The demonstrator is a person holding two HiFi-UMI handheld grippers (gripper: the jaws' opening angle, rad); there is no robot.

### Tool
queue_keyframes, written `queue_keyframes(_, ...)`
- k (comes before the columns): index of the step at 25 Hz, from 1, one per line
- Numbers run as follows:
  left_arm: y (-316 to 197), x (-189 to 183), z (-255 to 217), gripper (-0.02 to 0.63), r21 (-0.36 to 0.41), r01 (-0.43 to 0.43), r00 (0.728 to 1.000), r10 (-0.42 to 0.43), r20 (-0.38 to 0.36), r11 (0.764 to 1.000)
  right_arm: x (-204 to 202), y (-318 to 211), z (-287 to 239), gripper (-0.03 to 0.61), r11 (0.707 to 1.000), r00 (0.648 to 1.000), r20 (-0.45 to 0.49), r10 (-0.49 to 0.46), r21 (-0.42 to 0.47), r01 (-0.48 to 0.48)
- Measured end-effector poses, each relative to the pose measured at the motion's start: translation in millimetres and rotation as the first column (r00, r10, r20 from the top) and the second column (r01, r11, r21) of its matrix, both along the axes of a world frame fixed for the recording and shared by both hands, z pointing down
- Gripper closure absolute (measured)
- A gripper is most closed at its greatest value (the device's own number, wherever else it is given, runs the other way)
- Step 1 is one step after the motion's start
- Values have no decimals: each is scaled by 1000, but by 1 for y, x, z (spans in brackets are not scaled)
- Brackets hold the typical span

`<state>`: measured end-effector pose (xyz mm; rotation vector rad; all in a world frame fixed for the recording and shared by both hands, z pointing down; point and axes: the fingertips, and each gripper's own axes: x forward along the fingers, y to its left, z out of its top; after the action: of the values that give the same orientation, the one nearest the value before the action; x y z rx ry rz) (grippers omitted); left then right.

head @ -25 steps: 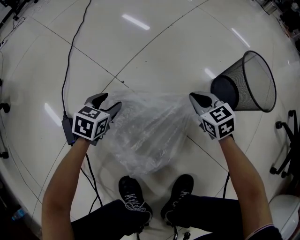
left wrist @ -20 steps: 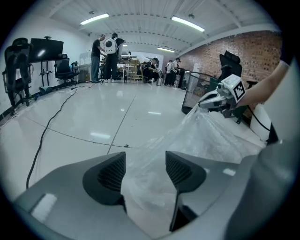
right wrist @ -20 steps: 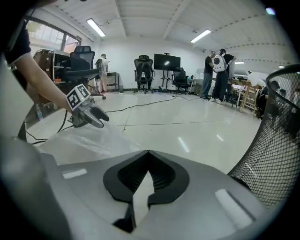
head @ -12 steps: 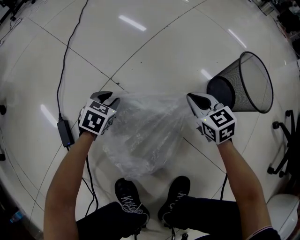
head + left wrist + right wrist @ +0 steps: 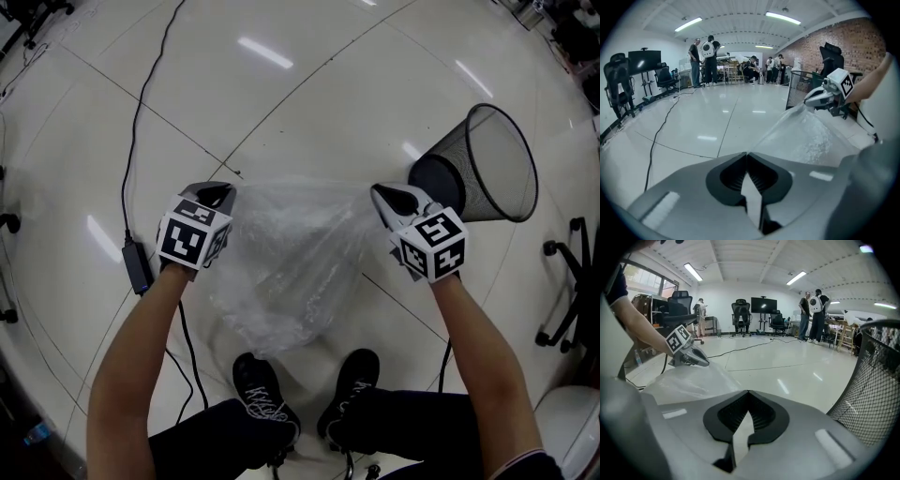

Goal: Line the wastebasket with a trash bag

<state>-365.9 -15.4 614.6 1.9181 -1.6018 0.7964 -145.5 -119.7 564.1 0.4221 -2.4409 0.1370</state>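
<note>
Early stage. My left gripper [image 5: 217, 192] has just been closing and its jaws are now together on one edge of the clear trash bag [image 5: 291, 262]. My right gripper [image 5: 386, 197] is clamped on the opposite edge. The bag hangs stretched between the two over the floor [image 5: 281, 94], crumpled, and I can't tell whether the mouth is open. The mesh wastebasket [image 5: 487, 164] sits just beyond the right gripper, unlined and not touching the bag. Done: bag picked up with both grippers. Left: spread the mouth, carry it over, push it in, fold the rim over.
</note>
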Motion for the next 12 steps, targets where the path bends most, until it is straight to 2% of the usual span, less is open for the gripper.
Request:
queue_keyframes(7,-9,-2,-87,603,91,-6,999,1,53,996,-6,-6,-62,577,997,1000,10,-5,73,4)
queue_keyframes(12,-5,17,-151,603,151,-42,996,29,87,988,14,3,-113,577,991,1000,-5,-25,130,25)
